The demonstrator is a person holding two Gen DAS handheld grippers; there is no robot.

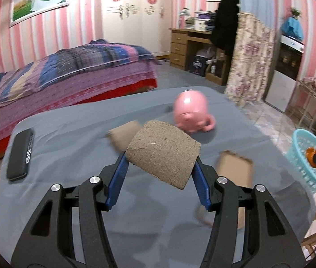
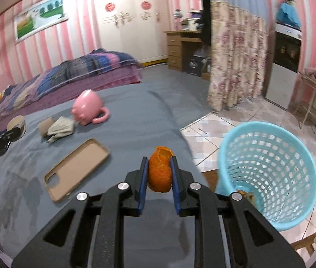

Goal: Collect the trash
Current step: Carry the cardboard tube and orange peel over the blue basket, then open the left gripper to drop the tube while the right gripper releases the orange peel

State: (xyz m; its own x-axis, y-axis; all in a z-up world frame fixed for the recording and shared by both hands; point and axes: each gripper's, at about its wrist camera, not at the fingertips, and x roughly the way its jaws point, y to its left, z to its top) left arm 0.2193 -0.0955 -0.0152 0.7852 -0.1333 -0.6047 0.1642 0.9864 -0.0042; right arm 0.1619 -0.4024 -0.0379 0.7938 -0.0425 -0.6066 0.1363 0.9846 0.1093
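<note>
My left gripper (image 1: pixel 160 156) is shut on a brown cardboard tube (image 1: pixel 164 154), held crosswise above the grey-covered table (image 1: pixel 68 129). A second tube (image 1: pixel 124 135) lies on the cloth behind it. In the right wrist view my right gripper (image 2: pixel 159 159) is shut on a piece of orange peel (image 2: pixel 160 174) near the table's right edge. The light blue mesh basket (image 2: pixel 267 169) stands on the floor just right of it, with a scrap of peel (image 2: pixel 246 195) at its bottom. The left gripper (image 2: pixel 13 131) with its tube shows at the far left.
A pink pig mug (image 2: pixel 88 107) lies tipped on the cloth beside a crumpled grey wad (image 2: pixel 60 127). A tan phone case (image 2: pixel 77 169) lies face up mid-table, and a black flat case (image 1: pixel 20 154) sits at the left edge. A bed (image 1: pixel 68 71) stands behind.
</note>
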